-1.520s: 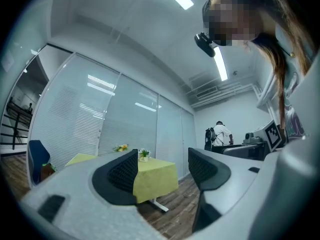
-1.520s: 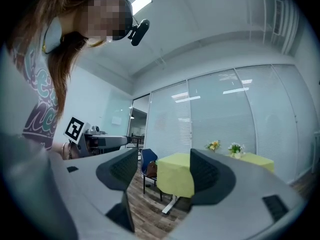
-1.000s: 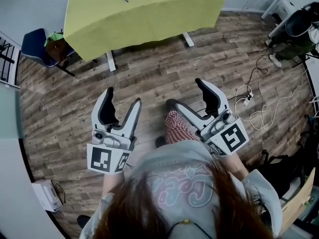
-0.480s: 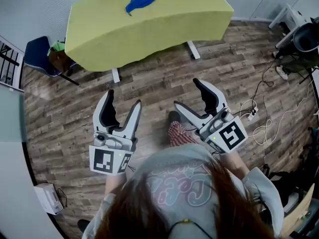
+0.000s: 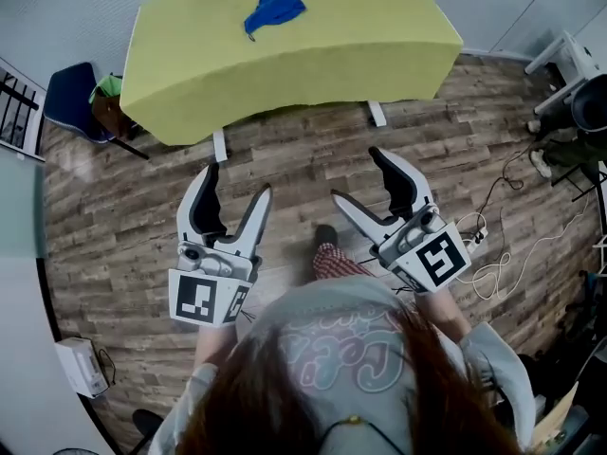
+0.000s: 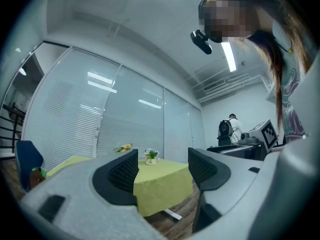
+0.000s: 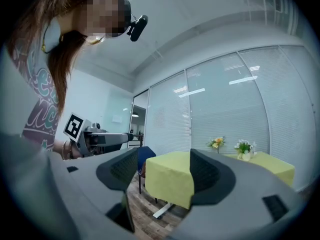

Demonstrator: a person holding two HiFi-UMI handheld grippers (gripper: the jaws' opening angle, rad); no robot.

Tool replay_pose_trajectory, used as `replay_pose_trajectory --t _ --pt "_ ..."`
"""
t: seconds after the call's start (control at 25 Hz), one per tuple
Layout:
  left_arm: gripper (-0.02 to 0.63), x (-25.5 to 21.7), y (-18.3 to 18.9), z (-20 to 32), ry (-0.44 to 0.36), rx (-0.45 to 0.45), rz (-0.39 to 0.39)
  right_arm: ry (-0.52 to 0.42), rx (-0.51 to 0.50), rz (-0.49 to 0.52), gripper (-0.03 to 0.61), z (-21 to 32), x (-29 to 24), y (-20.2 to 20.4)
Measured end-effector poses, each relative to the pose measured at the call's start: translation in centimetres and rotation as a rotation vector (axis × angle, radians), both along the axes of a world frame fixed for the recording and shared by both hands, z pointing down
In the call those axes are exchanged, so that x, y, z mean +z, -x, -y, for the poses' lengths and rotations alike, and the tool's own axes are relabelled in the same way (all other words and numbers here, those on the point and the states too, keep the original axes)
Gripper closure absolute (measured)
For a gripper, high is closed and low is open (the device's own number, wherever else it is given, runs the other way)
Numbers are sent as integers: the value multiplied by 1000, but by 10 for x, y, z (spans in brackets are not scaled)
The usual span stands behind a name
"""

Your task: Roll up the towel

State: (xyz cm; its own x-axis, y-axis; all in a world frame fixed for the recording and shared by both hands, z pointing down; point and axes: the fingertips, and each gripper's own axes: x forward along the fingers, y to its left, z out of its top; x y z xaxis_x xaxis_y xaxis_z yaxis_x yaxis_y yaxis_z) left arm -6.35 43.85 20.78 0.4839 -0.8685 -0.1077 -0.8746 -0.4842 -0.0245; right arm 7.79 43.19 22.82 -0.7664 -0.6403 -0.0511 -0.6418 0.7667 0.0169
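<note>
Your left gripper (image 5: pixel 237 180) and right gripper (image 5: pixel 356 174) hold fingers (image 5: pixel 254 218) apart, empty; the towel (image 5: pixel 273 12) on the far table (image 5: pixel 360 36) looks soft and light: pinch its edge.

Towel (image 5: pixel 273 13) on table (image 5: pixel 370 38), chair (image 5: pixel 64 98) just L of it.

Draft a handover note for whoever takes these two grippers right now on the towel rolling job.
Left gripper: open, empty, held over the wood floor, short of the table.
Right gripper: open, empty, beside it.
Towel: blue, crumpled on the yellow-green table, far side, left of centre; neither gripper touches it.
Done: nothing yet.
Left: step up to the table, spread the towel flat, roll it up.
</note>
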Motion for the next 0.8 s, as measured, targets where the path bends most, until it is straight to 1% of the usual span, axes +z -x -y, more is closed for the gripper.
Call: replay_pose_trajectory --t 0.2,0.48,0.56,0.72,0.8 --pt "328 -2 -8 33 6 -20 5 3 -13 13 268 35 -3 -11" --pt "328 -5 -24 76 -3 -26 21 -23 -13 41 268 81 -10 -33" --pt "328 -6 -30 90 -9 -29 20 -11 -24 49 268 94 -9 -39" --pt "328 -7 -42 113 -20 -40 15 -40 -56 43 268 116 -11 -45" --pt "328 -6 -45 121 -21 -53 14 -37 -70 39 268 125 -8 -47"
